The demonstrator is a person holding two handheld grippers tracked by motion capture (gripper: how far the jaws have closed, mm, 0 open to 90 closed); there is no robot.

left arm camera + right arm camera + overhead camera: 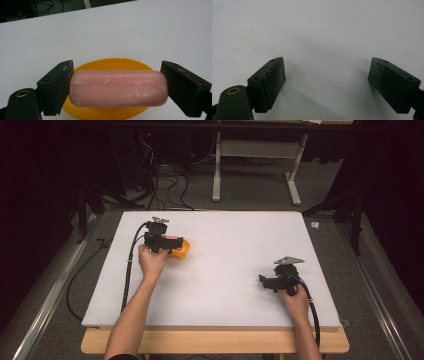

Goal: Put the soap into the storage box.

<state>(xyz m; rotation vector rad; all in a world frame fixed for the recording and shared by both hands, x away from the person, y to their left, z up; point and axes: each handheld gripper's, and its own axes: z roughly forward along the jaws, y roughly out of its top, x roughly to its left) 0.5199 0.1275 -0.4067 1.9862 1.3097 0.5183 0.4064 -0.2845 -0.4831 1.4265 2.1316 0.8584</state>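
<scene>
just above the yellow bowl [110, 65], left gripper [117, 87] clamps pink soap [117, 88].

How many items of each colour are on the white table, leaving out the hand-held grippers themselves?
Pink: 1, the soap bar, held lengthwise between the jaws of the left hand-held gripper
Orange-yellow: 1, the dish, right behind and under the bar
Total: 2
The right hand-held gripper is open over bare table.

Yellow bowl [110, 65] mostly hidden behind the pink soap bar [117, 88], near rim cut off below
</scene>
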